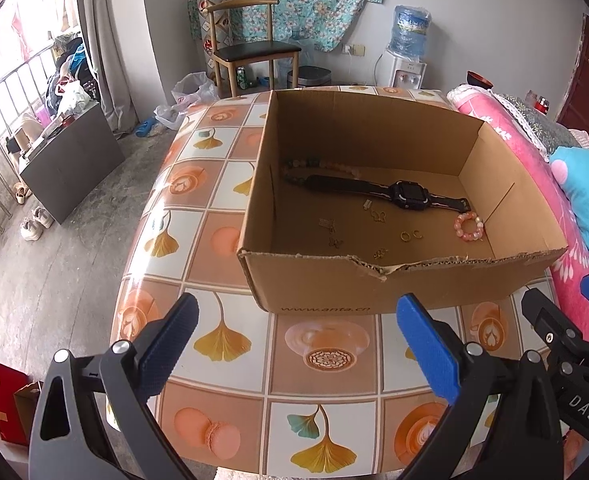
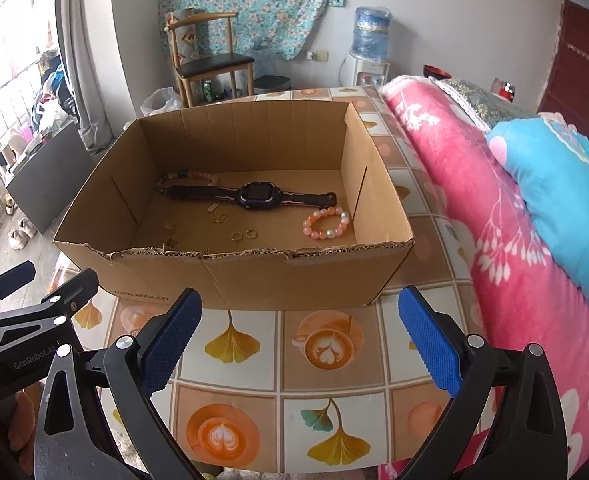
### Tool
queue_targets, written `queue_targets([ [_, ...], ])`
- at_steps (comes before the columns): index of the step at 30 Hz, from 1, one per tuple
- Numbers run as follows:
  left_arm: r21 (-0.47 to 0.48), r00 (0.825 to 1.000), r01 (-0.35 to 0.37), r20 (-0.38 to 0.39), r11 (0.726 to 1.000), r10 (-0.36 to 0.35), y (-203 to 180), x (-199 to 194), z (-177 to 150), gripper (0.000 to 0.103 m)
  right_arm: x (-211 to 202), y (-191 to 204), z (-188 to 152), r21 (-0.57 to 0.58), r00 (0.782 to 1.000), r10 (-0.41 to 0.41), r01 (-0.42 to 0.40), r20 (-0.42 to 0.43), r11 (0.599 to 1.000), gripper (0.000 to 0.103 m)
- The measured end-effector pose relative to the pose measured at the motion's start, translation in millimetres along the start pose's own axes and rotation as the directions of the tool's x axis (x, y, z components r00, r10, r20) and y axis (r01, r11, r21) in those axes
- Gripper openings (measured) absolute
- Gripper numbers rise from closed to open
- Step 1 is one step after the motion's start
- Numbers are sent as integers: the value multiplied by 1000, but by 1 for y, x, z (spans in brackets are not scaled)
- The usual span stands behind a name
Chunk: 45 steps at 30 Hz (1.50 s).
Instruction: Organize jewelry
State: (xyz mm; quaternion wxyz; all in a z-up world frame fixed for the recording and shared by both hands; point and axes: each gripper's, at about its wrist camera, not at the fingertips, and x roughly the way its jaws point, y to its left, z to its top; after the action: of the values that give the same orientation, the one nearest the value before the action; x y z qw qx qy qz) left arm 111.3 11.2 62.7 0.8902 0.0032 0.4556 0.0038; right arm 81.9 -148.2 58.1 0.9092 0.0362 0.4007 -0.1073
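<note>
An open cardboard box (image 1: 326, 284) (image 2: 254, 276) stands on the patterned table. Inside lie a black watch (image 1: 406, 194) (image 2: 260, 196), a pink bead bracelet (image 1: 469, 227) (image 2: 326, 222), a multicoloured bead bracelet (image 1: 306, 166) (image 2: 184, 178), two gold rings (image 1: 410, 235) (image 2: 243, 235) and several small gold earrings (image 1: 334, 236) (image 2: 216, 214). My left gripper (image 1: 298, 350) hovers open over the table in front of the box, holding nothing. My right gripper (image 2: 300, 344) is open too, empty, just right of the left one (image 2: 34, 304).
A pink floral quilt (image 2: 506, 216) and a blue pillow (image 2: 562, 184) lie along the table's right side. Beyond the table are a wooden chair (image 1: 250, 48), a water dispenser (image 1: 406, 52) and plastic bags on the floor. The table's left edge (image 1: 142, 216) drops to concrete floor.
</note>
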Motion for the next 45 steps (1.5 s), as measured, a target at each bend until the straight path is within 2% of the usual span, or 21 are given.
queue_targets([
  [45,28,999,21,-46,999,-20,-8,6,-5,97,0,7,-7,34,1000,13,-12,-26,999,95],
])
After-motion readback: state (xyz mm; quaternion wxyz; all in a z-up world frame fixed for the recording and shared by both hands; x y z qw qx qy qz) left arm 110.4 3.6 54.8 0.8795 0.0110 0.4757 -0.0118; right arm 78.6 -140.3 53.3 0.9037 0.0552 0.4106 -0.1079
